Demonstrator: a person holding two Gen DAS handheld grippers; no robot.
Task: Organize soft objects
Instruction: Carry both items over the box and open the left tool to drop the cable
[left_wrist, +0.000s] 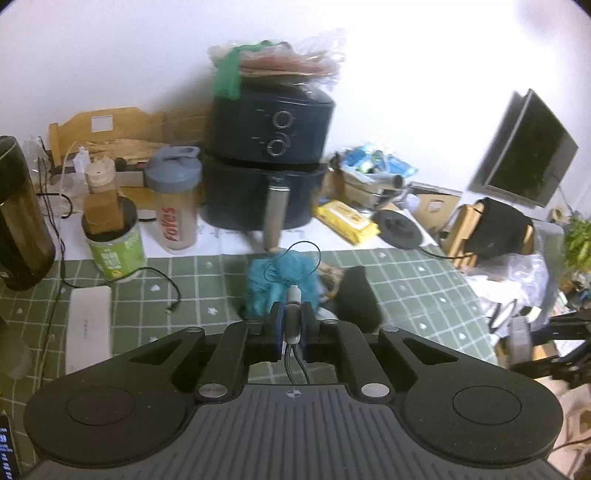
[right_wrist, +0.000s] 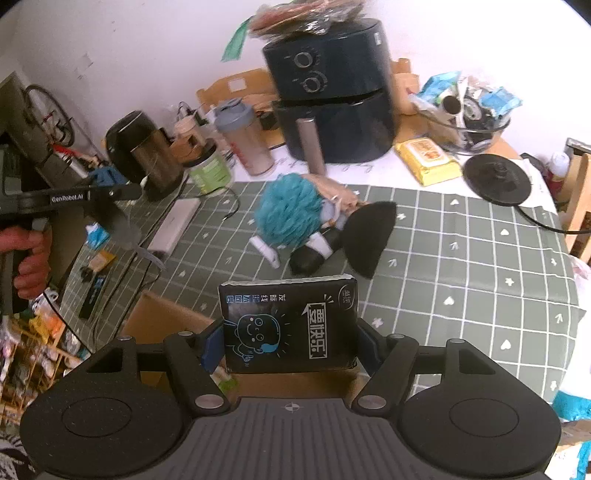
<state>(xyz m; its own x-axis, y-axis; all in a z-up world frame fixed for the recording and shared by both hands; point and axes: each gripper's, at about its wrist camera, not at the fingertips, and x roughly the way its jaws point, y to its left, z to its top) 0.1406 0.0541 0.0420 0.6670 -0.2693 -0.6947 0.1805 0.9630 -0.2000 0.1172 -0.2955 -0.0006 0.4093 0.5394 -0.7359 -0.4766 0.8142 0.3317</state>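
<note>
My left gripper (left_wrist: 291, 314) is shut on a grey-white cable plug (left_wrist: 293, 295). Its braided cable (left_wrist: 295, 360) runs back between the fingers, and a thin black loop rises ahead of the plug. Beyond it a teal-haired doll (left_wrist: 280, 280) lies on the green checked tablecloth (left_wrist: 207, 280). My right gripper (right_wrist: 290, 332) is shut on a black tissue pack (right_wrist: 291, 325) printed with a blue cartoon figure, held over an open cardboard box (right_wrist: 166, 321). In the right wrist view the doll (right_wrist: 291, 218) lies past the pack, with a black fan-shaped piece (right_wrist: 369, 236) beside it.
A dark air fryer (left_wrist: 266, 158) stands at the back, with a shaker bottle (left_wrist: 175, 206), a green can (left_wrist: 114, 247) and a yellow wipes pack (left_wrist: 347, 219) around it. A white power bank (left_wrist: 88, 325) lies on the left. A hand (right_wrist: 29, 258) grips the other handle.
</note>
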